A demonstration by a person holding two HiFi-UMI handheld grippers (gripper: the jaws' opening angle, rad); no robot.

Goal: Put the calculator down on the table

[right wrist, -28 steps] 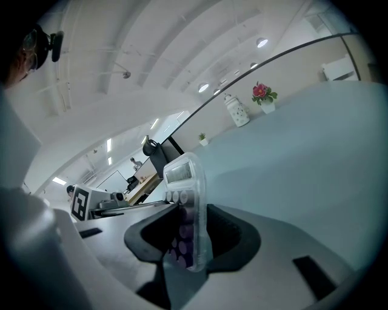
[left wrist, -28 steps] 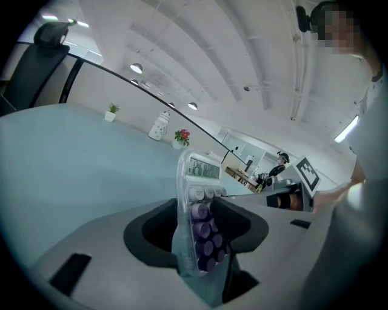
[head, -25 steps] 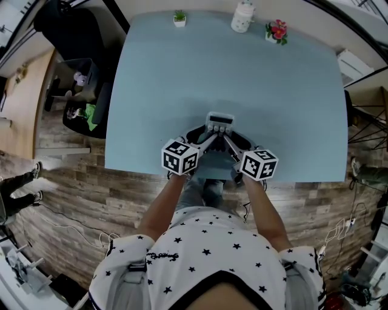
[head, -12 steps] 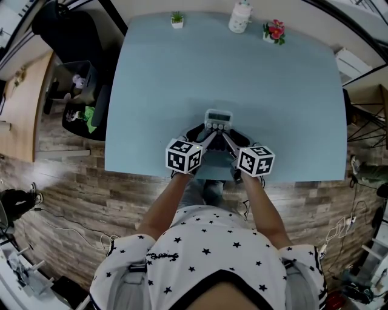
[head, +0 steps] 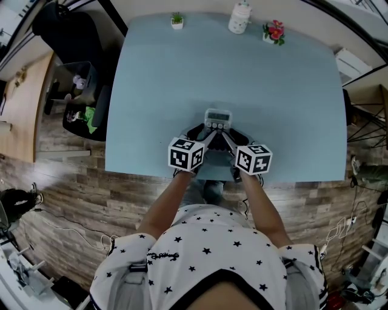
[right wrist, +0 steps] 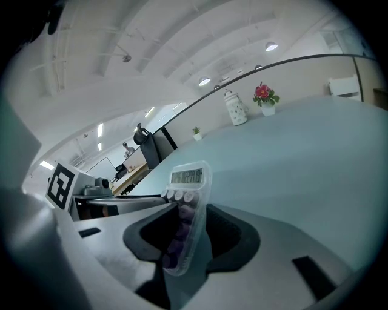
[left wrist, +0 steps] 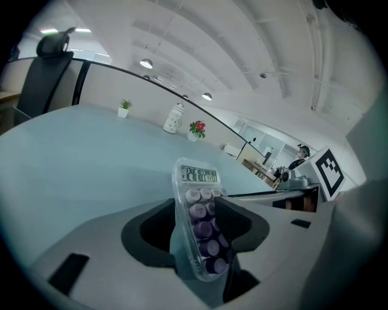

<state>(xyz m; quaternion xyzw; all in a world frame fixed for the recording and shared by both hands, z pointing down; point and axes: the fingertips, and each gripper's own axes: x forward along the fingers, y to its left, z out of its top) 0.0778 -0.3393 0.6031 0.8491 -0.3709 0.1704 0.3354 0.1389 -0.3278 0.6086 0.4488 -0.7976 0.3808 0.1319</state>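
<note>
Jaws on the left gripper (head: pixel 208 135) have just been opening and now sit wide around the calculator (head: pixel 218 117) without really squeezing it, while the right gripper (head: pixel 228 135) looks clamped on it, keeping it tilted over the near-middle part of the table (head: pixel 157 91).

A: Calculator (head: pixel 218 118)?
B: Centre, at near edge of worktop (head: pixel 182 79).
A: Far edge?
B: Plant (head: pixel 177 19) left, jar (head: pixel 240 17) right of it, flowers (head: pixel 274 31) rightmost, all on worktop. Chair (head: pixel 63 27) beyond the left side.
</note>
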